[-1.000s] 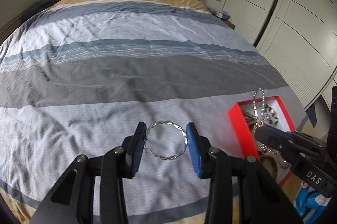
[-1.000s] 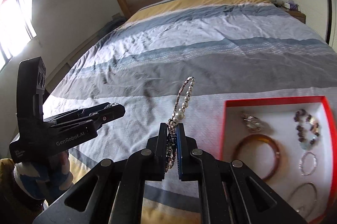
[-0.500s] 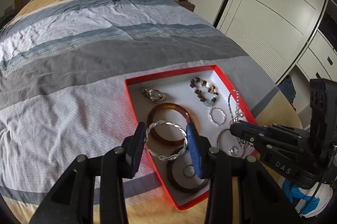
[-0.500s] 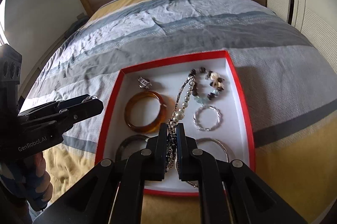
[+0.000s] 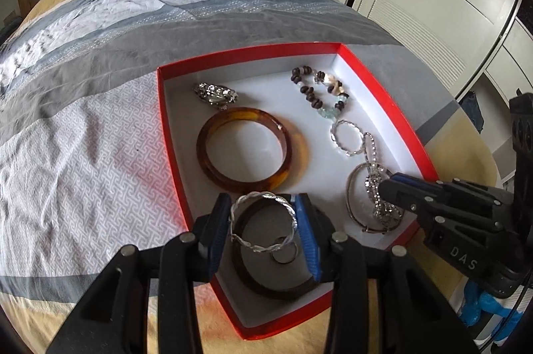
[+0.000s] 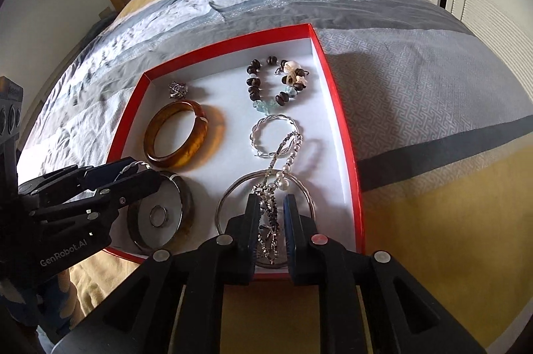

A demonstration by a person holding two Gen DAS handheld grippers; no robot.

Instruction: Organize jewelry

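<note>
Left gripper (image 5: pixel 263 229) jaws clamp twisted silver bangle (image 5: pixel 263 222), hanging over the red box (image 5: pixel 413 137) near-left corner, above the dark bangle (image 5: pixel 266 284). Right gripper (image 6: pixel 271 225) jaws just parted; pearl chain (image 6: pixel 286 167) loose between, draped box-centre, long axis away.

A twisted silver bangle (image 5: pixel 263 220) sits low centre above the red-rimmed white tray (image 5: pixel 383 107), where an amber bangle (image 5: pixel 250 149), a dark beaded bracelet (image 5: pixel 319 90) and a pearl-and-crystal strand (image 6: pixel 283 167), lower right, lie apart
</note>
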